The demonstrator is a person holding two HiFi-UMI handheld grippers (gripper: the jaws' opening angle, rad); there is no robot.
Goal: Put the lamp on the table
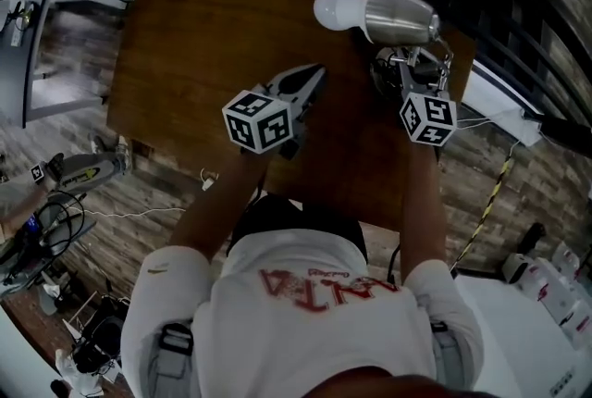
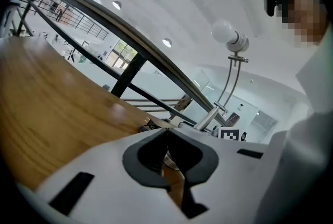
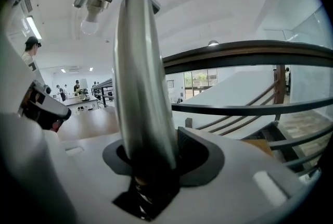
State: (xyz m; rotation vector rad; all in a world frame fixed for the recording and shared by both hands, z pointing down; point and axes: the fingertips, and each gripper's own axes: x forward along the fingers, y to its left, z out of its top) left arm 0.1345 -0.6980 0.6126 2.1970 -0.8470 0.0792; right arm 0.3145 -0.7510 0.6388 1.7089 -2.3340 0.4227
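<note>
Lamp (image 1: 400,15): upper right of the head view, over the far right corner of the table (image 1: 213,35), close to the edge. Cannot tell whether its base sits flat; the right gripper (image 1: 405,65) hides it.

Right gripper: jaws wide around the lamp's metal stem (image 3: 140,87), with a thin dark gap at the right-hand pad. Judged no firm clamp.

Left gripper (image 1: 317,72): jaws closed together, empty, mid-frame above the table.

Risks:
- The lamp looks top-heavy, with the bulb (image 1: 335,7) leaning out. If the base is not fully down, it could tip off the near edge.
- A pad dragging the stem on withdrawal could topple it.

Containers: none in view. Only the lamp's socket carries the bulb.
</note>
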